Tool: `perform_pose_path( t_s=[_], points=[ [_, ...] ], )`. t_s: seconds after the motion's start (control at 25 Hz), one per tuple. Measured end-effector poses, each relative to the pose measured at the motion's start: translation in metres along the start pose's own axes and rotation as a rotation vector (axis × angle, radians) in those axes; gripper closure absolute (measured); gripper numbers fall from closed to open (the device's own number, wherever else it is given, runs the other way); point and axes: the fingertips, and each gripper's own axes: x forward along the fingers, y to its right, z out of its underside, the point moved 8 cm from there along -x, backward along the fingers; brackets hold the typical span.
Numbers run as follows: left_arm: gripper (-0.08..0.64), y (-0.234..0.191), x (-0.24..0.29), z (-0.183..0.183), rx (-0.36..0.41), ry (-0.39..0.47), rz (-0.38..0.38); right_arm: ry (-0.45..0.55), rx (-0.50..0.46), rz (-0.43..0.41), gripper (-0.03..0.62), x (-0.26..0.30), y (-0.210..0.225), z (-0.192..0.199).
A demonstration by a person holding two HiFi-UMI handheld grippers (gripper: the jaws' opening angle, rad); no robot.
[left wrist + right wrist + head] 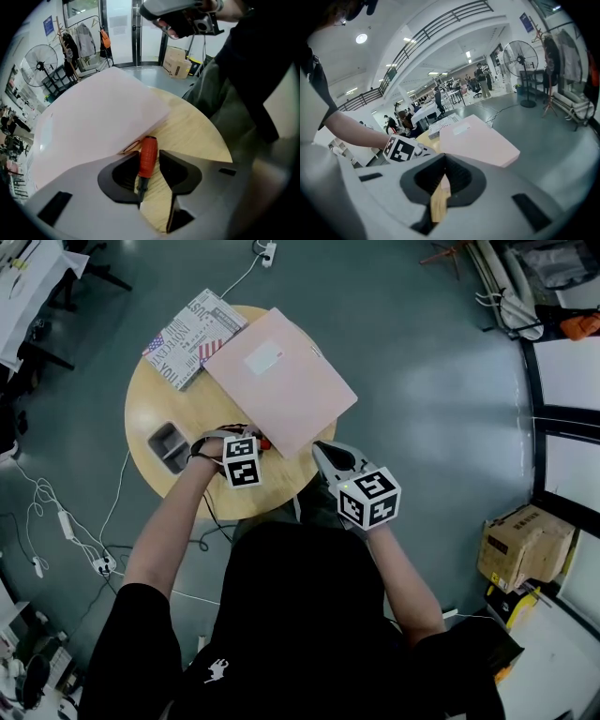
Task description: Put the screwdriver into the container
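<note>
A screwdriver [148,157] with a red handle lies on the round wooden table [157,404], next to the near edge of a pink folder [281,376]. My left gripper [149,153] straddles the handle. Its left pad is against the handle, while a thin strip of table shows between the handle and the right pad. In the head view only a speck of the red screwdriver [265,442] shows past my left gripper [261,441]. The grey container [170,446] sits at the table's left edge, behind the left hand. My right gripper [321,450] hovers at the table's front right edge, jaws together and holding nothing.
A printed book [192,338] lies at the table's far left, partly under the pink folder [93,126]. Cables and a power strip [101,565] trail on the floor to the left. Cardboard boxes [525,545] stand on the right. My right gripper [444,161] faces the pink folder [478,138].
</note>
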Motion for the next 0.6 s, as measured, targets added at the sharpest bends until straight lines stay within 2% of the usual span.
perform_pose_path(
  t_s=[0.32, 0.44, 0.6],
  points=[
    [0.463, -0.002, -0.001, 0.000, 0.023, -0.021, 0.008, 0.001, -0.005, 0.007, 0.591, -0.003, -0.002, 0.002],
    [0.463, 0.002, -0.006, 0.003, 0.037, -0.015, -0.024, 0.008, -0.014, -0.001, 0.591, -0.004, -0.005, -0.001],
    [0.465, 0.002, -0.025, 0.005, -0.007, 0.047, -0.088, 0.021, -0.034, -0.019, 0.591, -0.001, -0.012, -0.009]
  ],
)
